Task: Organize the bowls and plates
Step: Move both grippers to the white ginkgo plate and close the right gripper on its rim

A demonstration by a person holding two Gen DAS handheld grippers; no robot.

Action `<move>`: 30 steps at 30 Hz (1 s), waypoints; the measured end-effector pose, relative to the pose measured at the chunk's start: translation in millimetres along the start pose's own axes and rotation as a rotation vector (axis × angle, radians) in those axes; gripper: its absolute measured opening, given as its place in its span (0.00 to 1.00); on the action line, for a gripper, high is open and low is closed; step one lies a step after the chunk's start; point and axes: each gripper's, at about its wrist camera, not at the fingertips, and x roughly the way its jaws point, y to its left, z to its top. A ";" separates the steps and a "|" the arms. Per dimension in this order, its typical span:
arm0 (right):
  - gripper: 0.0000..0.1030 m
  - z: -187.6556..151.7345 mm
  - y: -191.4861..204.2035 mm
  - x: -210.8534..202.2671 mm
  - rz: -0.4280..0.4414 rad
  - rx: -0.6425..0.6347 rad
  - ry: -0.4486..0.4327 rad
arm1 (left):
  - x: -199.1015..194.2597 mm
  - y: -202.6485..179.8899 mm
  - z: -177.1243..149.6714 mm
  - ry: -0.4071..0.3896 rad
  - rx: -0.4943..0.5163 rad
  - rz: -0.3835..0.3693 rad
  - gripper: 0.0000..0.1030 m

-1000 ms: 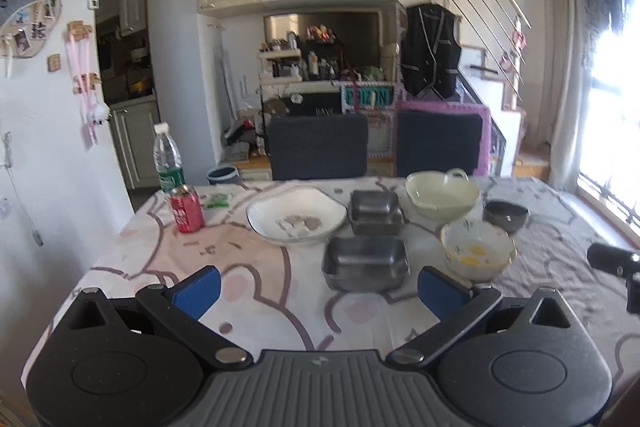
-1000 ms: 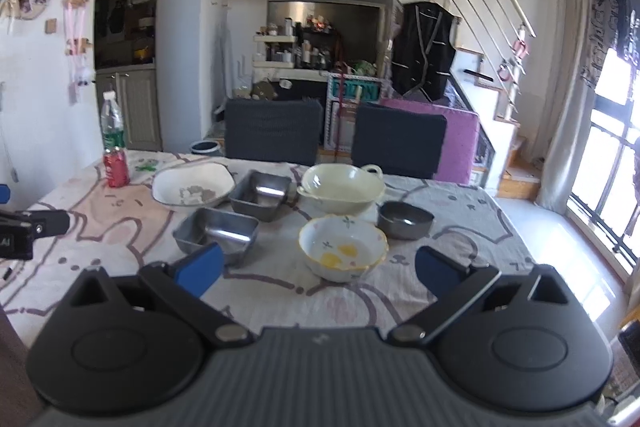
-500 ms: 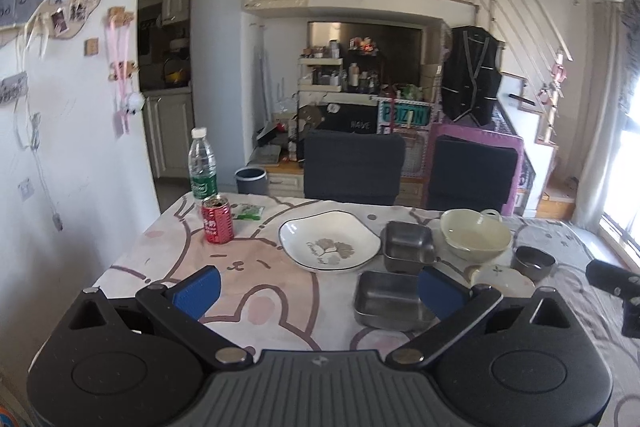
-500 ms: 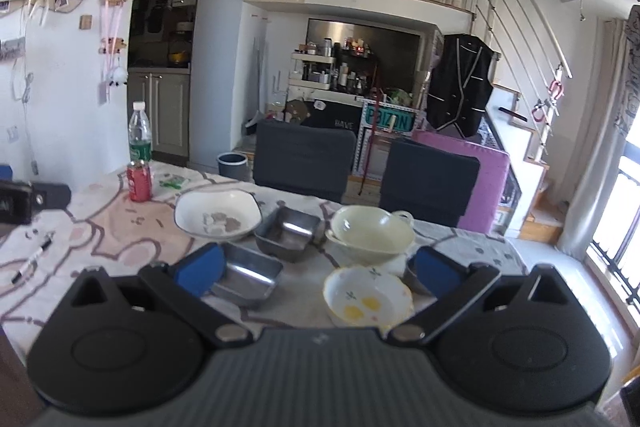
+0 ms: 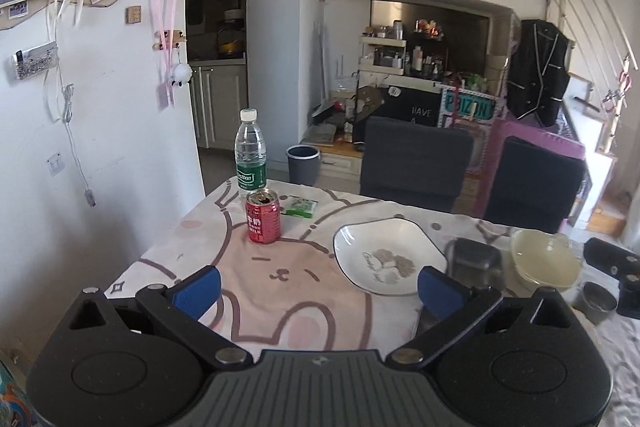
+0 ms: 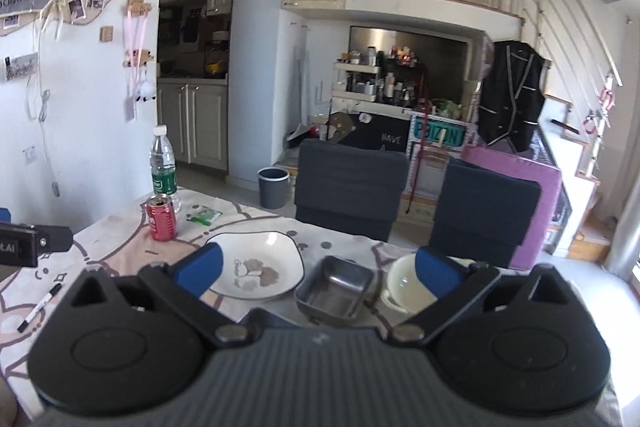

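Observation:
A white plate (image 5: 390,261) (image 6: 256,271) with a dark rim and a grey print lies on the patterned tablecloth (image 5: 280,267). To its right sit a square metal tray (image 5: 476,261) (image 6: 336,291), a cream bowl with handles (image 5: 546,259) (image 6: 404,281) and a small dark metal bowl (image 5: 598,301). My left gripper (image 5: 318,287) hovers open above the near table, left of the plate, holding nothing. My right gripper (image 6: 318,269) is open and empty above the plate and tray. Other dishes nearer me are hidden behind the gripper bodies.
A red can (image 5: 263,221) (image 6: 162,218), a water bottle (image 5: 251,153) (image 6: 163,163) and a green packet (image 5: 302,206) stand at the far left. A black marker (image 6: 40,307) lies at the near left. Two dark chairs (image 5: 416,163) stand behind the table. A wall is close on the left.
Both grippers have tilted up and swung left, so the dishes slid right and down in both views. The near tray and the yellow-spotted bowl dropped out of sight. Both grippers stayed open.

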 end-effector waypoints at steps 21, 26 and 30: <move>1.00 27.5 4.0 266.4 0.015 -0.036 0.141 | 225.6 -13.7 21.2 0.197 -0.066 0.008 1.00; 1.00 22.4 0.6 315.2 0.119 0.006 0.212 | 264.2 -14.6 11.0 0.256 -0.095 0.025 1.00; 1.00 15.9 -4.3 350.0 0.142 0.096 0.234 | 289.8 -11.6 -0.1 0.313 -0.073 0.020 1.00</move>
